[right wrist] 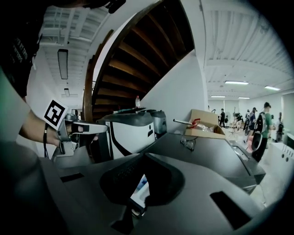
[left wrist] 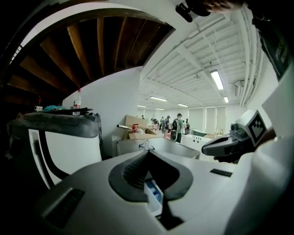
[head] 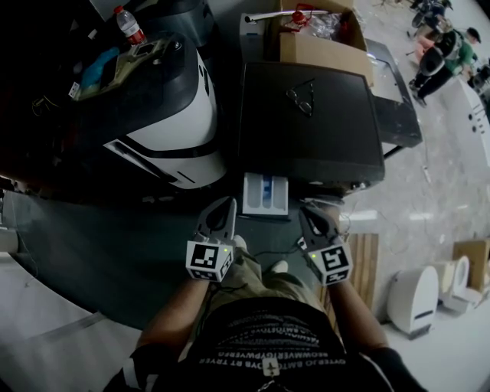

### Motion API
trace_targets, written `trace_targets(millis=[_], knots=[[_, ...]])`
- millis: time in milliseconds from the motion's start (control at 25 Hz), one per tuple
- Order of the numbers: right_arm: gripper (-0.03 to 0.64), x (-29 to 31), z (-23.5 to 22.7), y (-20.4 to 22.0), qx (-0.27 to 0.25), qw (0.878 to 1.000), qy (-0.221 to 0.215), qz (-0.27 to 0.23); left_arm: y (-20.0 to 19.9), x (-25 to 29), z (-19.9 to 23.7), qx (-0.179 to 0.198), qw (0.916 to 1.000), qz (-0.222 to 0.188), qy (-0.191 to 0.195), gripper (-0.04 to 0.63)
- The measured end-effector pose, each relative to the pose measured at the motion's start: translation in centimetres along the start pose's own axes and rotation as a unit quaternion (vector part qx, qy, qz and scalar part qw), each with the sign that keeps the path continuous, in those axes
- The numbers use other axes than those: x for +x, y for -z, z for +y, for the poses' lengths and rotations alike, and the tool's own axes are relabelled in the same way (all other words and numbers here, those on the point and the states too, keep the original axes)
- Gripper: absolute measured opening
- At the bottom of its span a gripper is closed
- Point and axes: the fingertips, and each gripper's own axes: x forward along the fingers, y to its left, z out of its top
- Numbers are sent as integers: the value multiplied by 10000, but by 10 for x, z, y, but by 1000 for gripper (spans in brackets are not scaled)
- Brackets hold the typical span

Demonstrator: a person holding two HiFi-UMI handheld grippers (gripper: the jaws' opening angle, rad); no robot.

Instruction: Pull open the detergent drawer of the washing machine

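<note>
The washing machine (head: 306, 122) has a dark flat top in the middle of the head view. Its white detergent drawer (head: 265, 194) sticks out of the front, showing blue inside. My left gripper (head: 228, 205) hangs just left of the drawer and my right gripper (head: 311, 216) just right of it, both apart from it. In the left gripper view the left gripper (left wrist: 149, 153) is shut on nothing, with the drawer (left wrist: 154, 193) seen beyond it. In the right gripper view the right gripper (right wrist: 144, 157) is also shut and empty, with the drawer (right wrist: 138, 188) beyond.
A white and black machine (head: 164, 115) stands to the left, with a water bottle (head: 129, 23) on it. A cardboard box (head: 318, 31) and a pair of glasses (head: 300, 99) lie on the washing machine. People (head: 444, 53) stand far right. White appliances (head: 417, 295) lie on the floor.
</note>
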Motion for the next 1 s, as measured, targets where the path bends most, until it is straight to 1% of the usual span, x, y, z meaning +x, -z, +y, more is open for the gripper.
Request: trace_targets(millis=[80,200,320,440,560,800,1000], knots=[[2,-7,-3,-27,-57,9996,43,-261,-27,-4,-3,7,9996,-270,-13,3],[2,-20,-8,-63,-90,9978,126,-644,-64,-11,-11,-203,9983,-544,-18,3],[2,-32,-13,-91,-110,9954,167,-938,-90,-18,-16,-161,9970,-750,-42,3],[2,-44,-15,-110,-134,9937,138,-1106,-110,-24,-19,-118,9960,-883,-70,3],[2,-51,-15,-119,-155,9929,82,-1179,-121,-28,-21,65,9958,-910,-52,3],[2,-57,-13,-117,-236,9927,-117,-1178,-116,-30,-26,28,9967,-801,-97,3],[2,-63,-9,-110,-249,9933,-267,-1099,-110,-31,-38,30,9975,-695,-102,3]])
